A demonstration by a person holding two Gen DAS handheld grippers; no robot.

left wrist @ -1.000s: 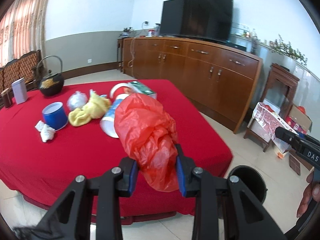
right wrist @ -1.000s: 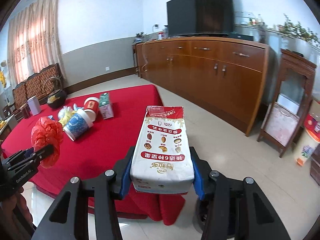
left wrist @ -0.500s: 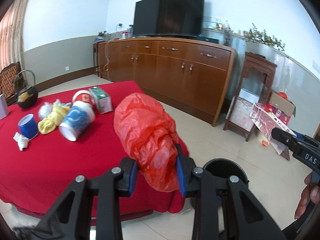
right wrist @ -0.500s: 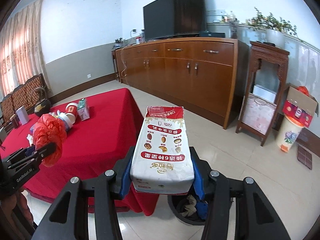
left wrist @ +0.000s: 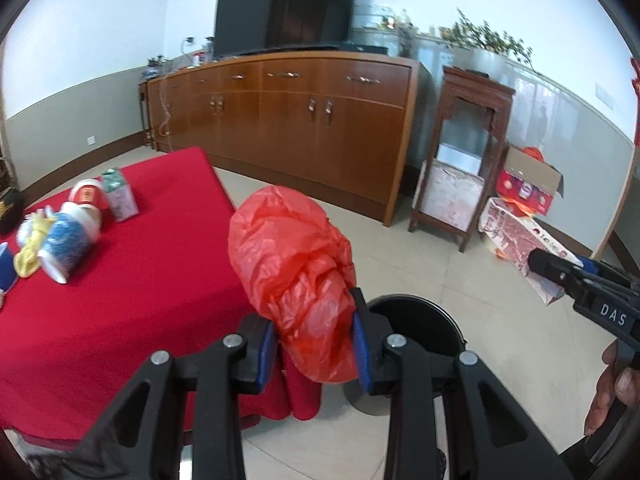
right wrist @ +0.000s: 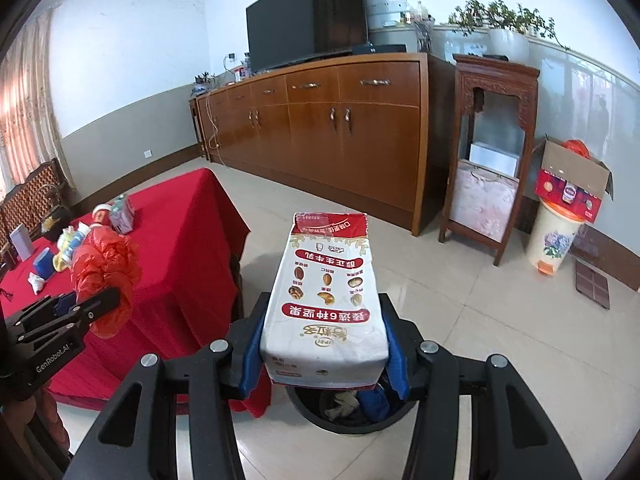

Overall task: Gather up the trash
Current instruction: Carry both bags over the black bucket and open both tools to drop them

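Note:
My left gripper [left wrist: 314,346] is shut on a crumpled red plastic bag [left wrist: 292,276], held past the corner of the red-clothed table [left wrist: 140,288] and beside a black bin [left wrist: 416,320] on the floor. My right gripper [right wrist: 324,356] is shut on a white and red milk carton [right wrist: 326,300], held right above the same black bin [right wrist: 348,412], which holds some trash. In the right wrist view the left gripper [right wrist: 72,312] with the red bag [right wrist: 104,272] shows at the left. The right gripper's tip [left wrist: 560,272] shows at the right edge of the left wrist view.
Cups [left wrist: 70,240], a small carton [left wrist: 120,196], yellow cloth and other litter lie on the table. A long wooden sideboard [left wrist: 300,120] with a TV lines the wall. A wooden stand [right wrist: 488,156], a flowered pail [right wrist: 554,240] and cardboard boxes stand at the right on the tiled floor.
Both grippers have swung right, away from the table top and toward the black bin; the bin has come under the carton and beside the red bag. Both grips are unchanged.

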